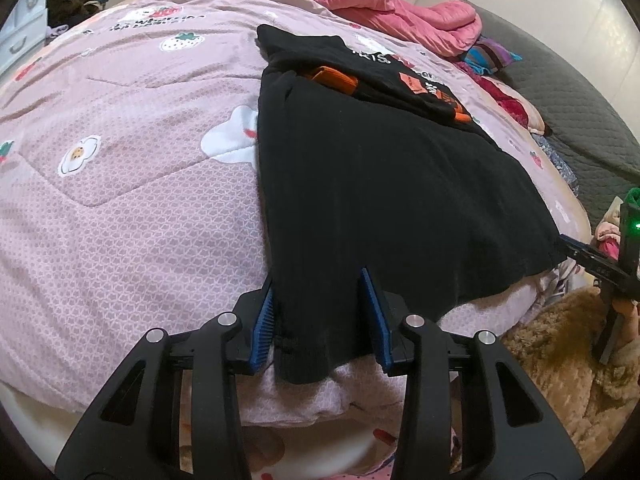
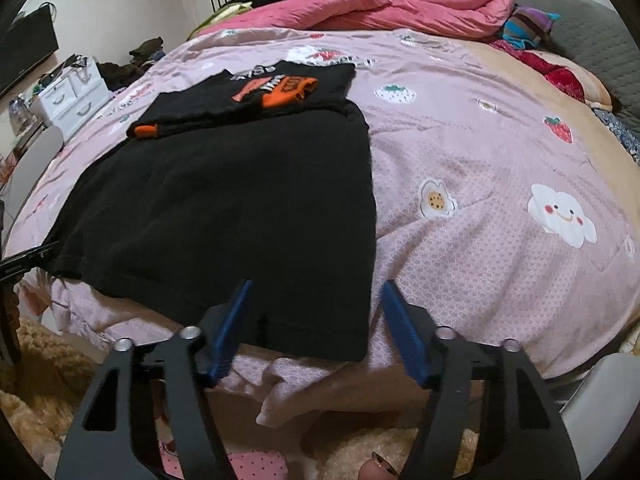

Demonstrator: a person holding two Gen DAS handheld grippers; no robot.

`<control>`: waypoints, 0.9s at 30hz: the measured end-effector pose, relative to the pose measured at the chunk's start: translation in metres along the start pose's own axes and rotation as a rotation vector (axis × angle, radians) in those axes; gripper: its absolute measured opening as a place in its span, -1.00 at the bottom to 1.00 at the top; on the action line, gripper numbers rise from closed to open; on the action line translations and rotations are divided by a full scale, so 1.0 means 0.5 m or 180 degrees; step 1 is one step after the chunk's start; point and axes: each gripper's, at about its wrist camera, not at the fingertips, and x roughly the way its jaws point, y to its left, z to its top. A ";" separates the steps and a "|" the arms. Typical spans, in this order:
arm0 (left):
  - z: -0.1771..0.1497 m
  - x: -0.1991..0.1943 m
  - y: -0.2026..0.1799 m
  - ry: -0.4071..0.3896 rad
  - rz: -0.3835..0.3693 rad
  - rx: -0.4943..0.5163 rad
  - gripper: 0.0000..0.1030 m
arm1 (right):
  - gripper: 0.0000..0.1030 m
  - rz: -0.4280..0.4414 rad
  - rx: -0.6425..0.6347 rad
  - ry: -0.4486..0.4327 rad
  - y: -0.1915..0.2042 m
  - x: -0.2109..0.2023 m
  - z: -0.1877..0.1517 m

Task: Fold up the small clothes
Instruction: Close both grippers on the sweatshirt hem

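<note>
A black garment [image 1: 384, 184] with orange and white print lies partly folded on the pink quilt [image 1: 120, 208]. It also shows in the right wrist view [image 2: 224, 208]. My left gripper [image 1: 320, 292] is open, its blue pads on either side of the garment's near left corner at the bed edge. My right gripper [image 2: 316, 300] is open around the garment's near right corner. The right gripper's tip shows at the far right of the left wrist view [image 1: 576, 248]; the left one's tip shows at the left edge of the right wrist view [image 2: 28, 260].
A rolled pink duvet [image 2: 392, 8] and striped cloth [image 2: 528, 28] lie at the bed's far side. A grey headboard [image 2: 600, 52] stands at the right. A white drawer unit [image 2: 72, 96] stands to the left. A tan shaggy rug [image 1: 560, 368] covers the floor below.
</note>
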 end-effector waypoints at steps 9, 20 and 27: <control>0.002 0.000 0.012 0.0013 -0.0080 -0.0094 -0.38 | -0.38 -0.0002 0.0060 0.0104 -0.006 0.010 -0.006; 0.025 -0.004 0.011 -0.0037 -0.0061 -0.0182 -0.88 | -0.83 0.0061 0.0266 -0.0271 -0.017 -0.043 0.013; 0.060 -0.059 -0.009 -0.0396 -0.0192 -0.0173 -0.92 | -0.83 0.0366 0.0367 -0.0510 -0.015 -0.079 0.043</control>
